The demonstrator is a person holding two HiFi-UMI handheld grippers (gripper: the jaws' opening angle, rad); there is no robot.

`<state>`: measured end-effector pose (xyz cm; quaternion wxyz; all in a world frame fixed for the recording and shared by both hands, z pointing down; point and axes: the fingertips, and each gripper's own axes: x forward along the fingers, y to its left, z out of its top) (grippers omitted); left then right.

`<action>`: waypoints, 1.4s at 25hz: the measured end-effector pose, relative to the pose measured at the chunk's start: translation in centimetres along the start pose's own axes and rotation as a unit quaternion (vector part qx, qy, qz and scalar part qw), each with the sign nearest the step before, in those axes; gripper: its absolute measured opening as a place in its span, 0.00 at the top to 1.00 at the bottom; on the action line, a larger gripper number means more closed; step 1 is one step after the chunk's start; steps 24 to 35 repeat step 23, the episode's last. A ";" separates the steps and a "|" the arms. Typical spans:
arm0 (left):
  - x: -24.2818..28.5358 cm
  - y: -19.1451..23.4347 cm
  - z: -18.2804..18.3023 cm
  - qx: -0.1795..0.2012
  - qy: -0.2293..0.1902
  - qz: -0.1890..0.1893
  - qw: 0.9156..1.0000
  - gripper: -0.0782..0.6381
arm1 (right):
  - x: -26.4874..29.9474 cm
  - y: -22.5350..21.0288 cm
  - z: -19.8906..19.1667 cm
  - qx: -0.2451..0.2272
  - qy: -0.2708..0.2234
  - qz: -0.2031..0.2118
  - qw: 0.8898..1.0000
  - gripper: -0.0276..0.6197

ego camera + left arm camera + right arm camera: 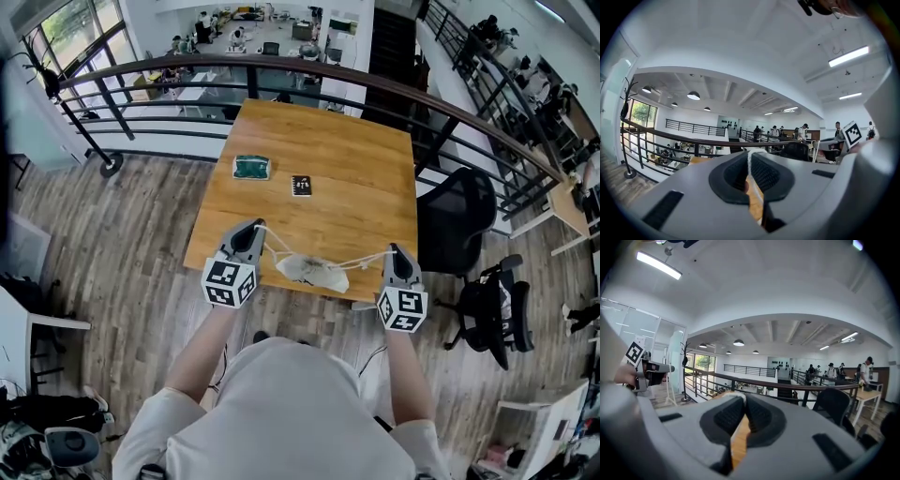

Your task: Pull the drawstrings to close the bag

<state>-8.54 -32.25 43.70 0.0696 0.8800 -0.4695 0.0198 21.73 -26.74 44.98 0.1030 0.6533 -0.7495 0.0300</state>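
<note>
L tongs [257, 226] & R tongs [393, 250] pinch drawstrings [361, 259].

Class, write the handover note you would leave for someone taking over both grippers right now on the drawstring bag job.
Left gripper: shut on the left drawstring.
Right gripper: shut on the right drawstring.
White bag: lies at the near edge of the wooden table, between the grippers, with one cord stretched out to each side.
Done: both cords gripped; the bag looks bunched.
Left: probably pull the cords further apart. I cannot tell whether the mouth is fully shut.
</note>
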 end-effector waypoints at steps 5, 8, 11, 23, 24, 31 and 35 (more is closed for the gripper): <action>0.0 0.0 -0.2 -0.002 0.000 -0.002 1.000 0.90 | 0.0 0.1 0.0 0.001 -0.001 -0.002 1.000 0.95; 0.0 0.3 -0.2 -0.002 0.000 -0.003 1.000 0.90 | 0.3 0.3 0.1 -0.003 -0.002 -0.003 1.000 0.95; 0.0 0.4 -0.4 -0.004 0.001 -0.005 1.000 0.90 | 0.4 0.4 0.1 -0.004 -0.001 -0.004 1.000 0.95; 0.1 0.2 -1.0 -0.007 0.009 -0.010 1.000 0.90 | 0.5 0.7 -0.4 -0.012 0.005 -0.001 1.000 0.95; 0.1 0.2 -1.0 -0.007 0.009 -0.010 1.000 0.90 | 0.5 0.7 -0.4 -0.012 0.005 -0.001 1.000 0.95; 0.1 0.2 -1.0 -0.007 0.009 -0.010 1.000 0.90 | 0.5 0.7 -0.4 -0.012 0.005 -0.001 1.000 0.95; 0.1 0.2 -1.0 -0.007 0.009 -0.010 1.000 0.90 | 0.5 0.7 -0.4 -0.012 0.005 -0.001 1.000 0.95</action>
